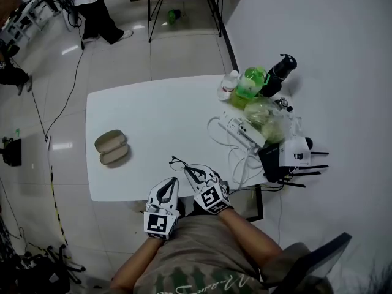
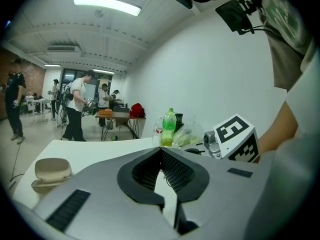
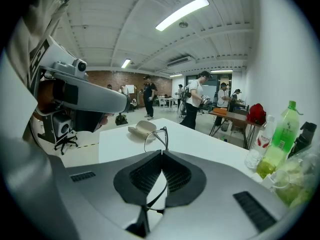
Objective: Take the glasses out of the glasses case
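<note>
1. Nearest, at the bottom of the head view, the person's forearms reach to the near edge of a white table, with a gripper in each hand.
2. The left gripper hovers at that edge. Its own view shows its jaws pressed together with nothing between them.
3. Just beside it, the right gripper is clamped on the glasses. Its own view shows a thin dark temple arm pinched between the closed jaws, and the lens frame stands up past the jaw tips.
4. The glasses are out of the case, near the table's front edge. It cannot be told whether they touch the tabletop.
5. The glasses look light, thin-framed and fragile. The wire frame would likely bend and the lenses could smudge or scratch. The temple or the bridge seems the safer place to hold, with a gentle squeeze, since a narrow arm can pivot or slip.
6. Farther back and to the left, well apart from both grippers, the beige glasses case lies open on the table. No glasses show inside it.
7. On the table's far right sit a white power strip with cables, a green bottle and other clutter.
8. Beyond the table is a tiled floor with another table, and people are standing there.
</note>
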{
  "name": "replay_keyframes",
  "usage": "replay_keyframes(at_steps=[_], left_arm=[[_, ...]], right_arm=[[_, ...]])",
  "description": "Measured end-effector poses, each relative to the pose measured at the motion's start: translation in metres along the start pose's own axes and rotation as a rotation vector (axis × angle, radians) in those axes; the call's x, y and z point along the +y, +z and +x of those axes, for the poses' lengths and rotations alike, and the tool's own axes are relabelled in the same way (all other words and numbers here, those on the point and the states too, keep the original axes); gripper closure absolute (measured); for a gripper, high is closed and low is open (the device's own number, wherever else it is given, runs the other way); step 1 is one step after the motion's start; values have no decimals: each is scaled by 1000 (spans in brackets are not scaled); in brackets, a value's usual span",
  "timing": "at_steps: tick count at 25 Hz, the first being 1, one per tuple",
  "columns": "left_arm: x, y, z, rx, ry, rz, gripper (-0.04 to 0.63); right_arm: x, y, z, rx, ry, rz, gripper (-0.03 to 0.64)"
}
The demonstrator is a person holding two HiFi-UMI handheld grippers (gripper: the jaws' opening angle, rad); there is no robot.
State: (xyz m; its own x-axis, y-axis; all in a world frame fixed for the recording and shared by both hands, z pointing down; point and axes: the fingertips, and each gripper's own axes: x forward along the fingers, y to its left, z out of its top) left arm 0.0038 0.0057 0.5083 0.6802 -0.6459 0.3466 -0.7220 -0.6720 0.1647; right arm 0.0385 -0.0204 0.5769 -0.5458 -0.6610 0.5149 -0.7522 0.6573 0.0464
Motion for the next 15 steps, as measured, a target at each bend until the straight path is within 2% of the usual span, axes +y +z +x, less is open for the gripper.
replay_keyframes(at_steps=[8, 15], left_arm=[[7, 0, 15, -16, 37, 0, 588], [10, 11, 17, -26, 82, -7, 588]], right_arm=[[-18, 2, 5, 1, 30, -41, 600], [-24, 5, 10, 14, 79, -118, 600]])
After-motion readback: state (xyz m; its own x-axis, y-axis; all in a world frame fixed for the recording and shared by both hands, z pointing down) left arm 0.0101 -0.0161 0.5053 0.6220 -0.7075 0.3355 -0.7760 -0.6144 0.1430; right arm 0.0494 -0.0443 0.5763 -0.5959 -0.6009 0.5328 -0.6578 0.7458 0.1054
